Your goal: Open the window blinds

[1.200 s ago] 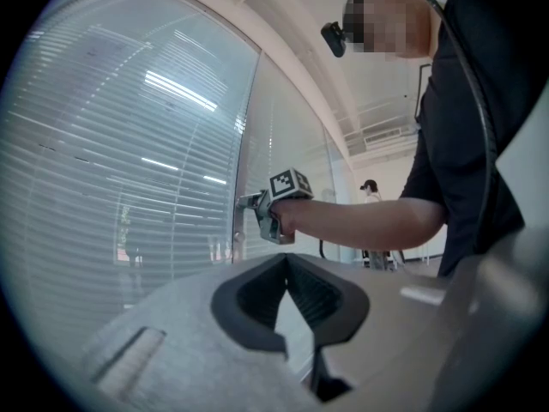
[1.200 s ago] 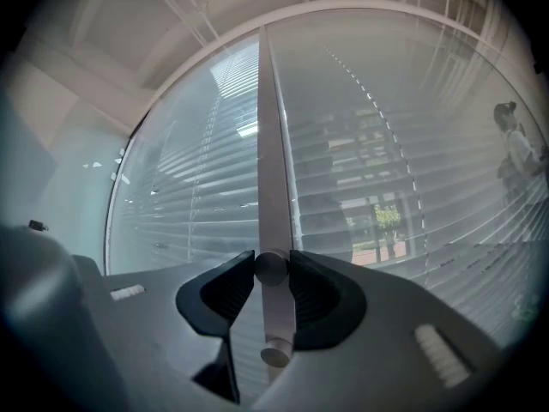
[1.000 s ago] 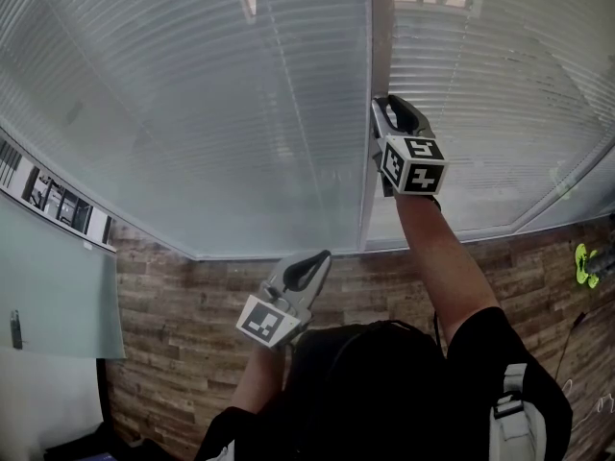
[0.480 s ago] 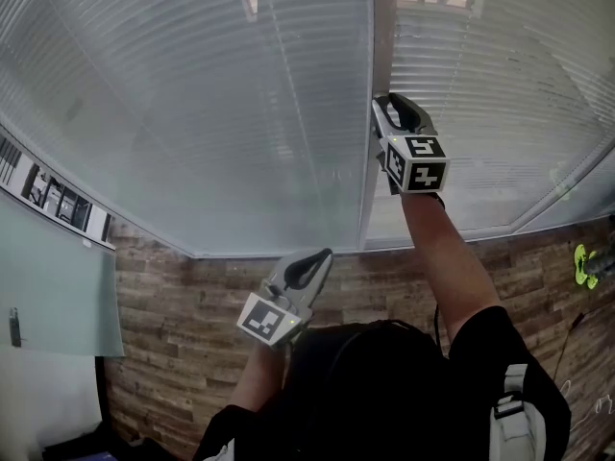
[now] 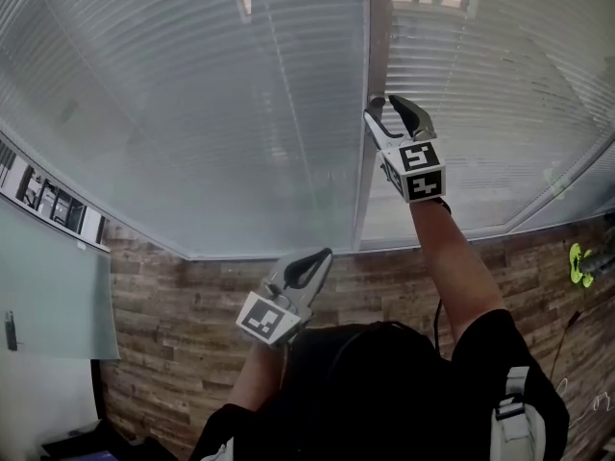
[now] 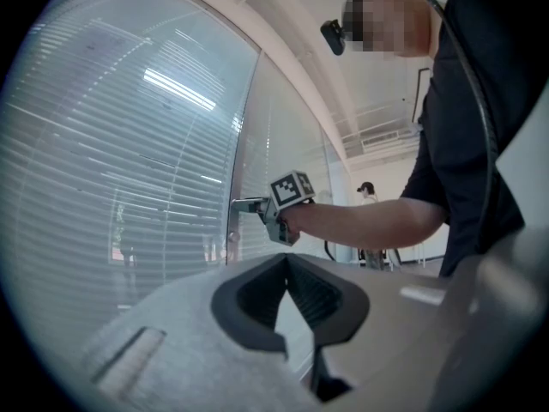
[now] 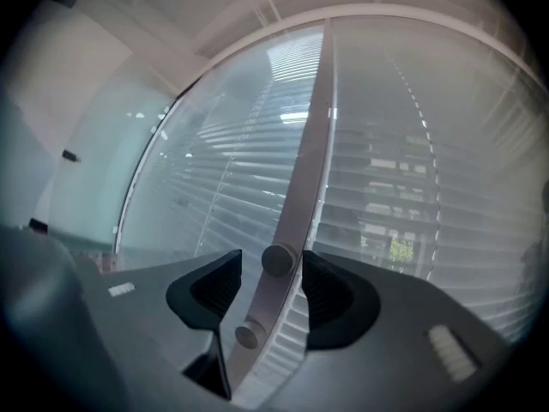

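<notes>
Right gripper (image 5: pixel 391 107) is held level against the vertical grey frame post (image 7: pixel 310 157) between two glazed panes. Its jaws have just been opening and now stand wide. A small round, smooth-faced knob (image 7: pixel 279 258) on the post sits between the ribbed dark pads, nearer the right pad, with no pad pressing on it. A second knob of the same disc shape (image 7: pixel 249 334) sits on the post just below the jaws. The window blinds (image 5: pixel 192 113) are thin horizontal slats, pale and matte, spanning the panes on both sides of this gripper. To its right, slivers of outdoor view show between the slats. Left gripper (image 5: pixel 306 265) hangs lower and well apart from the post, its pad tips together with nothing between them. Rough wood-plank cladding (image 5: pixel 173 305) runs under the sill, level with the left gripper.
</notes>
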`<action>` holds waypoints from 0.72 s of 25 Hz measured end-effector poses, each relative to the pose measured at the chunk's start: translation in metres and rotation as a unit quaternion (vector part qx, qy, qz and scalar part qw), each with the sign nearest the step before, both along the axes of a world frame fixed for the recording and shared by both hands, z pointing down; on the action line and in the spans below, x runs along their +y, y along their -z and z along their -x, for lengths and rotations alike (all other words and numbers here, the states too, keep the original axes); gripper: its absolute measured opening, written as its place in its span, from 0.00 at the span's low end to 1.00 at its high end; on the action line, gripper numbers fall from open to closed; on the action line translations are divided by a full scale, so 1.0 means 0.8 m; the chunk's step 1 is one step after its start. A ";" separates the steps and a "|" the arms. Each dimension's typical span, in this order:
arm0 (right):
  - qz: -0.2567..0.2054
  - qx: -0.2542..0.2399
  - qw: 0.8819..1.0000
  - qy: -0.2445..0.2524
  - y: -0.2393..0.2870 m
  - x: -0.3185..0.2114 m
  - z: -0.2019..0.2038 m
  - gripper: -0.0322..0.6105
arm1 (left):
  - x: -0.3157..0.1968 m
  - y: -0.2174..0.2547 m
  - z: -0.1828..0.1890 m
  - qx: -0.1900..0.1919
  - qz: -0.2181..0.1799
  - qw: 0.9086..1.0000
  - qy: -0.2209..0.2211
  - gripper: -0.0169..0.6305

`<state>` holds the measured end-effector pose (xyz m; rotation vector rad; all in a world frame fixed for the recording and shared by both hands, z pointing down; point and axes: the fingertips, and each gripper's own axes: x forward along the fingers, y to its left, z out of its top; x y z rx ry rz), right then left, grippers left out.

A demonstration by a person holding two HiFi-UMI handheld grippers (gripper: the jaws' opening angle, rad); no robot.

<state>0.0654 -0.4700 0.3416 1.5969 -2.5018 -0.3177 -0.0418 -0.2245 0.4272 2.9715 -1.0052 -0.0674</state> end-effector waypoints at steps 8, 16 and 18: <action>-0.076 0.305 0.949 -0.007 0.015 0.020 0.016 0.39 | 0.004 -0.001 -0.005 0.002 0.000 1.000 -0.006 0.03; -0.114 0.480 0.870 0.005 -0.004 0.009 0.020 0.39 | 0.005 0.000 -0.007 0.010 -0.004 1.000 -0.003 0.03; -0.118 0.504 0.856 0.002 -0.005 0.006 0.019 0.39 | 0.005 -0.001 -0.008 0.012 -0.003 1.000 -0.003 0.03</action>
